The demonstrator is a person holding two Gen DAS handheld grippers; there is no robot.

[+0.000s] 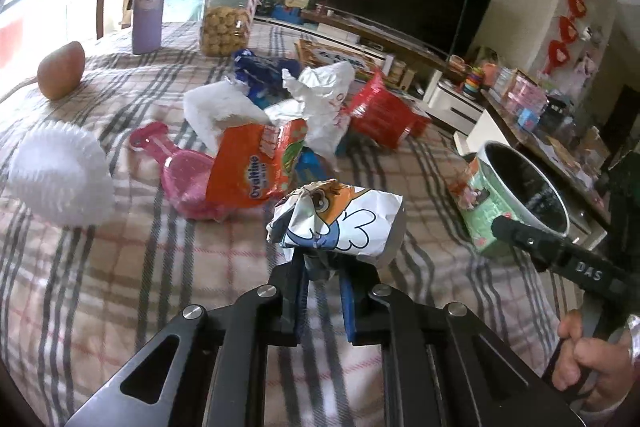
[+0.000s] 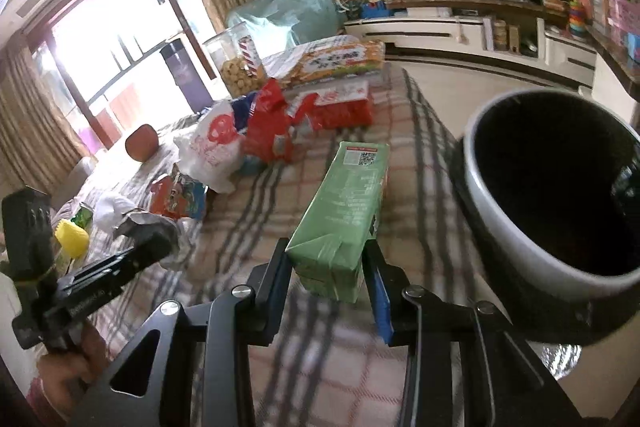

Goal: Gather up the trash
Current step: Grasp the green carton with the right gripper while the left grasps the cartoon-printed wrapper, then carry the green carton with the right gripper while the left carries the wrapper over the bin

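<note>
The left tool (image 1: 324, 267) is pinched tight on a crumpled snack wrapper (image 1: 340, 219) with a cartoon print, holding it just above the checked cloth of the tabletop (image 1: 140, 267); the right tool (image 2: 328, 263) has its fingers pressed on either side of a green carton (image 2: 344, 211), which points away from it over the cloth; just to the right of that carton stands a black bin (image 2: 560, 195) with a pale rim, at the tabletop's edge, its mouth open; seen from the left tool, the same bin (image 1: 524, 183) sits well to the right of the wrapper; beyond the wrapper lies a heap of rubbish: an orange packet (image 1: 248, 167), a pink plastic scoop (image 1: 180, 163) beside it, white crumpled paper (image 1: 224, 111), a white bag (image 1: 324, 99), a red packet (image 1: 380, 115); farther left a white ribbed cup (image 1: 60, 183) lies on its side; near the far edge stand a purple flask (image 1: 148, 3) and a clear jar of biscuits (image 1: 226, 15); a hand (image 1: 588, 359) grips the right tool's handle.
</note>
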